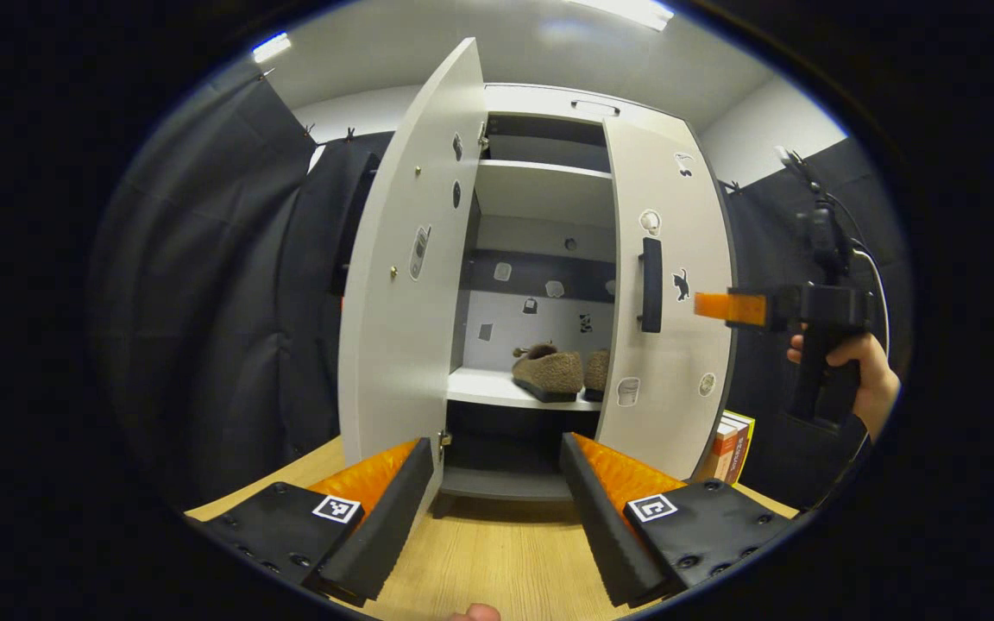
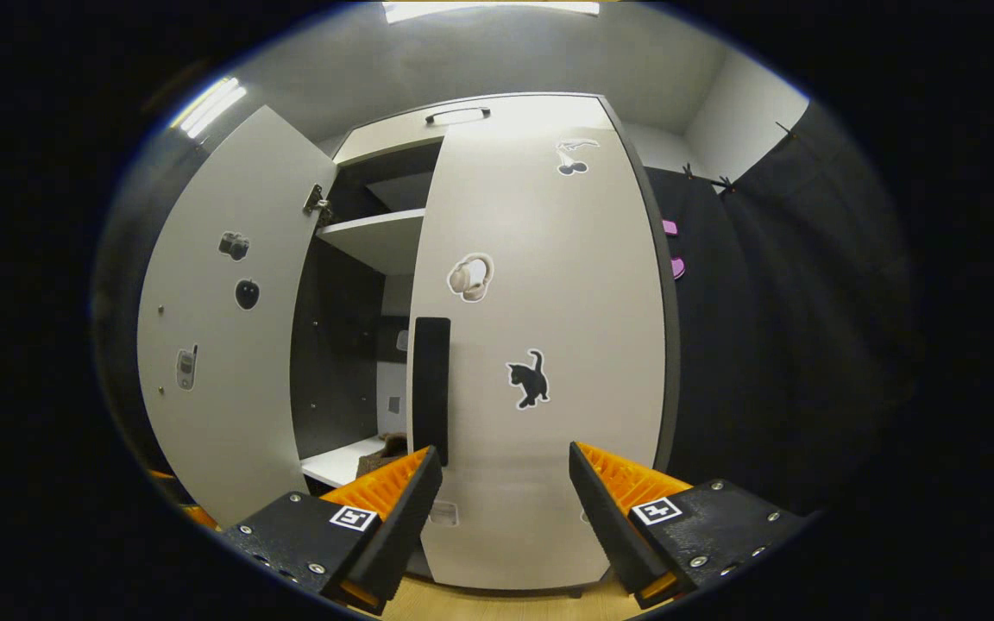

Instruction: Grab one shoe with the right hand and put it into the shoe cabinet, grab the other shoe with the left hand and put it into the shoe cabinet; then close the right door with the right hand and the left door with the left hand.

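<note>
Black-cloth booth walls (image 1: 229, 285) all round, white ceiling w/ strip lights, pale wood floor (image 1: 497, 561) under the shoe cabinet (image 1: 549, 103).

Left gripper view: left gripper (image 1: 497, 509) low, just in front of cabinet base, fingers spread wide, nothing between them. Left door (image 1: 406, 285) swung well out, inner face w/ stickers. Right door (image 1: 670, 310) nearly shut, only part of the interior visible past its edge; dark vertical handle (image 1: 651, 285) and cat sticker (image 1: 681, 285) on its front. Both shoes (image 1: 549, 371) on the white middle shelf (image 1: 488, 390), side by side, fuzzy tan w/ dark soles; right-hand one partly hidden behind right door. Upper shelf bare as far as visible. Books (image 1: 732, 447) standing on floor beside cabinet's right side. Other gripper's fingers (image 1: 730, 308) reaching toward right door's outer face near the cat sticker, held by a hand (image 1: 859, 379); contact w/ door can't be judged.

Right gripper view: right gripper (image 2: 501, 509) close to right door front, below handle, fingers wide apart, gripping nothing. Touching the panel or not: unclear.
</note>
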`<state>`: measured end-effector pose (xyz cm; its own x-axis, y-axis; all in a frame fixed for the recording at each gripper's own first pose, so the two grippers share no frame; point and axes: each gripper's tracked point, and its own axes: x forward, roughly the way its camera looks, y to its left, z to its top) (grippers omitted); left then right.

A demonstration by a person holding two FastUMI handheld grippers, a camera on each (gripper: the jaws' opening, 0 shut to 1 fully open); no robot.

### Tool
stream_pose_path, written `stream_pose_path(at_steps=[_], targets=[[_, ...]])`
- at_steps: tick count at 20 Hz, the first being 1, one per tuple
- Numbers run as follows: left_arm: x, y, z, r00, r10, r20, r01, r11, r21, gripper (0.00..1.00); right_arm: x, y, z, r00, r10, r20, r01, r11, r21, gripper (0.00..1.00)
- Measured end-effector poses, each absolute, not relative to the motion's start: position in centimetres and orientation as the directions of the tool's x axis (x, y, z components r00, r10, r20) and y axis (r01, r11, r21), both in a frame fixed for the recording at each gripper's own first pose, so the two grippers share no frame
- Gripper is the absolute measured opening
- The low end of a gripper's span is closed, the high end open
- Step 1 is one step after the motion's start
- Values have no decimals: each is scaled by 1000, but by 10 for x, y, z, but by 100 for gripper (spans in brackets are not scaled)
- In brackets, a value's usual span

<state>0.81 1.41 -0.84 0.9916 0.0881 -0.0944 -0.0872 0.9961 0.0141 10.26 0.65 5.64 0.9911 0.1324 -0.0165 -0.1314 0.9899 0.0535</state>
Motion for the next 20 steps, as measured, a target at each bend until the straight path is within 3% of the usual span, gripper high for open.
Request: stream_pose_path(at_steps=[8, 9, 11, 12, 15, 20], targets=[[-4, 48, 8, 981, 179, -71, -176, 983, 44, 94, 26, -20, -7, 993, 82, -85, -75, 994, 80, 92], [-5, 51, 9, 980, 187, -70, -185, 982, 37, 99, 19, -22, -13, 994, 75, -84, -69, 995, 74, 92], [-6, 59, 14, 976, 207, -70, -206, 978, 26, 94, 8, -26, -24, 995, 56, -83, -50, 996, 71, 92], [-8, 68, 22, 972, 225, -63, -224, 974, 27, 99, 4, -26, -28, 995, 51, -84, -45, 996, 77, 92], [-13, 113, 53, 953, 302, -32, -301, 953, 38, 94, -2, -28, -35, 995, 38, -92, -29, 995, 95, 92], [8, 189, 111, 913, 406, 52, -409, 903, 130, 96, 0, -36, -36, 995, 24, -96, -17, 997, 75, 92]])
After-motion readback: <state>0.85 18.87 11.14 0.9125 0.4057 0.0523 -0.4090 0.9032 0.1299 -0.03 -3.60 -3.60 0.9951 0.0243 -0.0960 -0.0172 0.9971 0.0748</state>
